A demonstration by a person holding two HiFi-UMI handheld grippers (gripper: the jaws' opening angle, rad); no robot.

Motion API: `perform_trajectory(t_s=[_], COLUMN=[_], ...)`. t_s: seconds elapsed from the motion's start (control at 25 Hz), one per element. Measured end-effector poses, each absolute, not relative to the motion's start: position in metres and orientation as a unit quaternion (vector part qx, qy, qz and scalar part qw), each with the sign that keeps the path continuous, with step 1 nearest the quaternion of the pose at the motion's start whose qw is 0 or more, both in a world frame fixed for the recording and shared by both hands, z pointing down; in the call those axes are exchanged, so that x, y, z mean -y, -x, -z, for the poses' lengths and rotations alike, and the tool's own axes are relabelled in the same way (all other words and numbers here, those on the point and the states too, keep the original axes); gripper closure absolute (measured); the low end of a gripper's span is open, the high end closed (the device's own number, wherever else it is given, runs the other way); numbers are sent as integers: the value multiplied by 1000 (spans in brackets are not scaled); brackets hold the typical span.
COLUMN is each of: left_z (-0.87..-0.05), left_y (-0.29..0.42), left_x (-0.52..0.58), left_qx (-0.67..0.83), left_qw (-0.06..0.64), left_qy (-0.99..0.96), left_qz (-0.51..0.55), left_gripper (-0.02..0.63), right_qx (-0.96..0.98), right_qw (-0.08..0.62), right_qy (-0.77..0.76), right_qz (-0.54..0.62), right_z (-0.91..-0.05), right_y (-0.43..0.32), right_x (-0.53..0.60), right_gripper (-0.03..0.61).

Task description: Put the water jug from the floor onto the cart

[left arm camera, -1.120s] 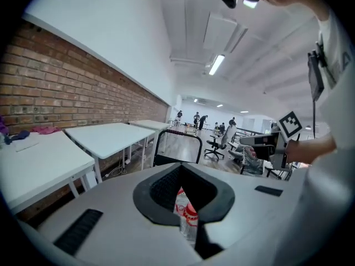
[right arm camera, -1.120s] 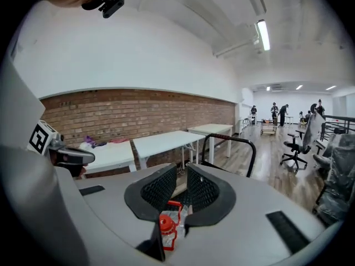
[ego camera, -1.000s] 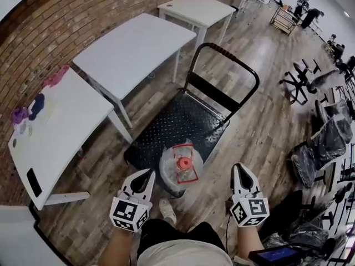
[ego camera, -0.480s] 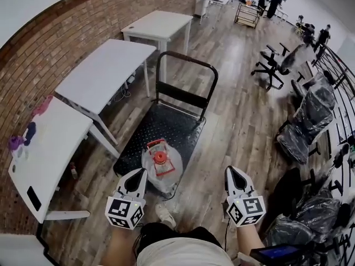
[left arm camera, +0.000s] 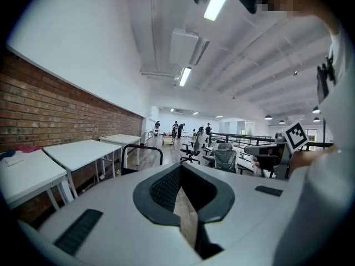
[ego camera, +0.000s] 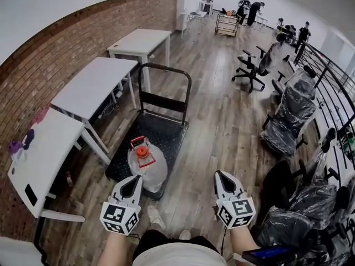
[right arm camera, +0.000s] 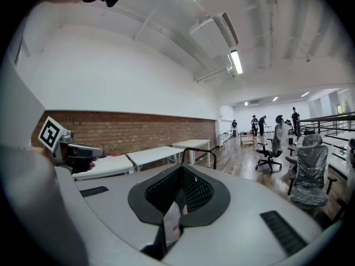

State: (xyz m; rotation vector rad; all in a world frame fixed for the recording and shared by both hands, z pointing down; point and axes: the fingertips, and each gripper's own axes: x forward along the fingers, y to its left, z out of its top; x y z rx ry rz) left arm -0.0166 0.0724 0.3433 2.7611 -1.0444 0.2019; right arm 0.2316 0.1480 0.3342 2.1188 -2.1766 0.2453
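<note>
Tipping looks the main risk: the water jug (ego camera: pixel 146 168) stands at the near edge of the cart (ego camera: pixel 165 133), so a nudge or a rolling cart could probably drop it onto the floor (ego camera: pixel 222 121). The left gripper (ego camera: pixel 135 180) and right gripper (ego camera: pixel 222 177) hover clear of it, jaws together, holding nothing.

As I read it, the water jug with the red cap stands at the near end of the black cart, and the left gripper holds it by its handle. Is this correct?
Not quite. The left gripper holds nothing: the left gripper view shows its jaws together and empty. The water jug with the red cap does stand at the near end of the black cart.
</note>
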Motion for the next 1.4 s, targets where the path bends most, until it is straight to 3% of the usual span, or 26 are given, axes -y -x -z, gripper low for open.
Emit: perform_trajectory(t_s=[0.48,0.92,1.4], left_z=[-318,-311,-310], left_y=[28,126,126], left_x=[-105,-76,-87], left_qx=[334,351,321], left_qw=[72,82,84], left_qy=[-939,-933,-943], left_qz=[-44,-18,1], left_gripper=[614,614,614], right_qx=[698,700,680], right_qw=[49,62,73], right_qy=[-710,-709,-729], right_qz=[-79,-59,-40], right_z=[-325,-311,-302], right_y=[-215,-121,-116], right_x=[-189,-164,-183], right_gripper=[575,577,577])
